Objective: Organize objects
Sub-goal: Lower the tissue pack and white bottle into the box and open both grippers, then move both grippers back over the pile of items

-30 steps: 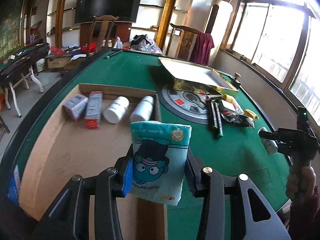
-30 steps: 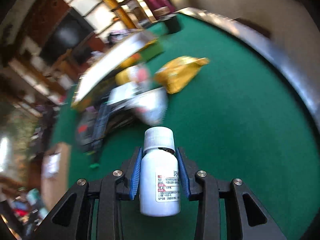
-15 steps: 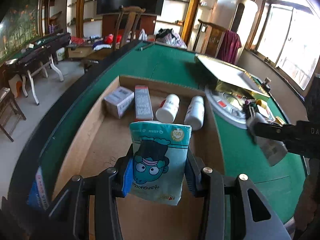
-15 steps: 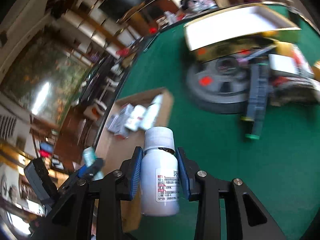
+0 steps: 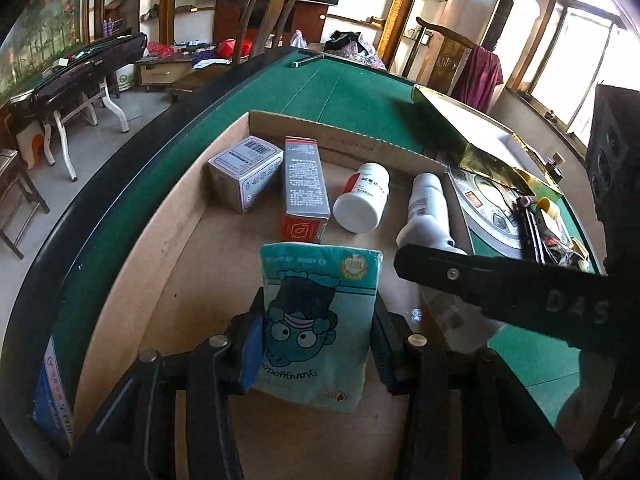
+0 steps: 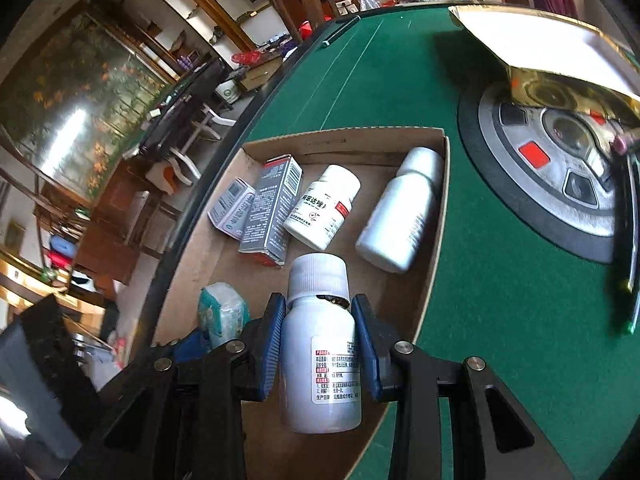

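Swung in from the green table (image 6: 500, 300) to above the cardboard tray (image 6: 438, 216): right gripper (image 6: 318, 344), clamped on a white bottle (image 6: 320, 352). Just loosened a bit: left gripper (image 5: 316, 344), tissue pack (image 5: 316, 320) between its pads, over the tray. Farther in, two boxes, two bottles lying down. Seen only from left: window, red cloth.

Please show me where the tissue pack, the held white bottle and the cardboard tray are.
tissue pack (image 5: 316, 324): left wrist view, on its printed front.
held white bottle (image 6: 320, 360): right wrist view, on its body.
cardboard tray (image 6: 344, 142): right wrist view, on its far wall.
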